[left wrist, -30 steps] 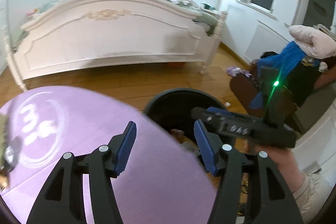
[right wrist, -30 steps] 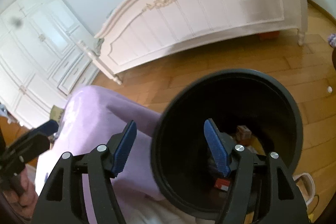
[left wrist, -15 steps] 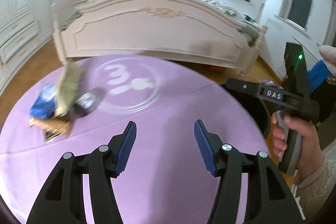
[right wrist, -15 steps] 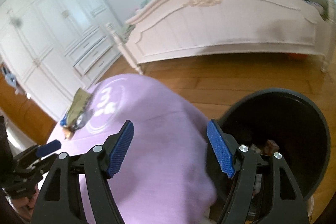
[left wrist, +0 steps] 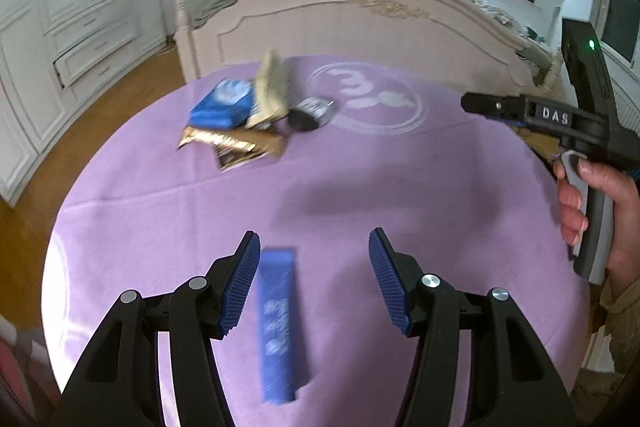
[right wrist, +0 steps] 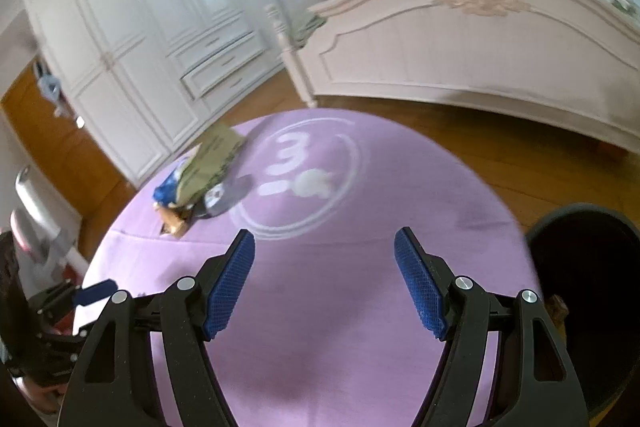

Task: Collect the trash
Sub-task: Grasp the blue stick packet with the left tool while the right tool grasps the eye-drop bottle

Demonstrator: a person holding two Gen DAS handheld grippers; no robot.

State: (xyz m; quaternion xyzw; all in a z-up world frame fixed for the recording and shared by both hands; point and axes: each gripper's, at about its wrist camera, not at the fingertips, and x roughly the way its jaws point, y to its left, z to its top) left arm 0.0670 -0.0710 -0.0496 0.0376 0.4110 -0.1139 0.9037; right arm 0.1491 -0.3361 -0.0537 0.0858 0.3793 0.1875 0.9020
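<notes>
A pile of trash lies at the far side of the round purple table (left wrist: 400, 195): a blue pack (left wrist: 222, 103), a beige wrapper (left wrist: 270, 91), a dark packet (left wrist: 310, 113) and a gold wrapper (left wrist: 236, 143). A blue bar wrapper (left wrist: 278, 323) lies flat on the cloth below my left gripper (left wrist: 314, 283), which is open and grips nothing. My right gripper (right wrist: 324, 279) hovers open over the table (right wrist: 340, 327), with nothing between its pads. It looks at the same pile (right wrist: 200, 179). The black bin (right wrist: 588, 291) stands at the table's right edge.
A hand (left wrist: 580, 211) holds the right gripper (left wrist: 480, 105) at the right of the left wrist view. Behind the table stands a white bed (left wrist: 360, 27), with white wardrobes (right wrist: 140, 47) on the left and a wooden floor (right wrist: 520, 155) around.
Both grippers have swung left from the bin to over the table. The bin has left the left wrist view; the trash pile and the blue bar wrapper have come into view.
</notes>
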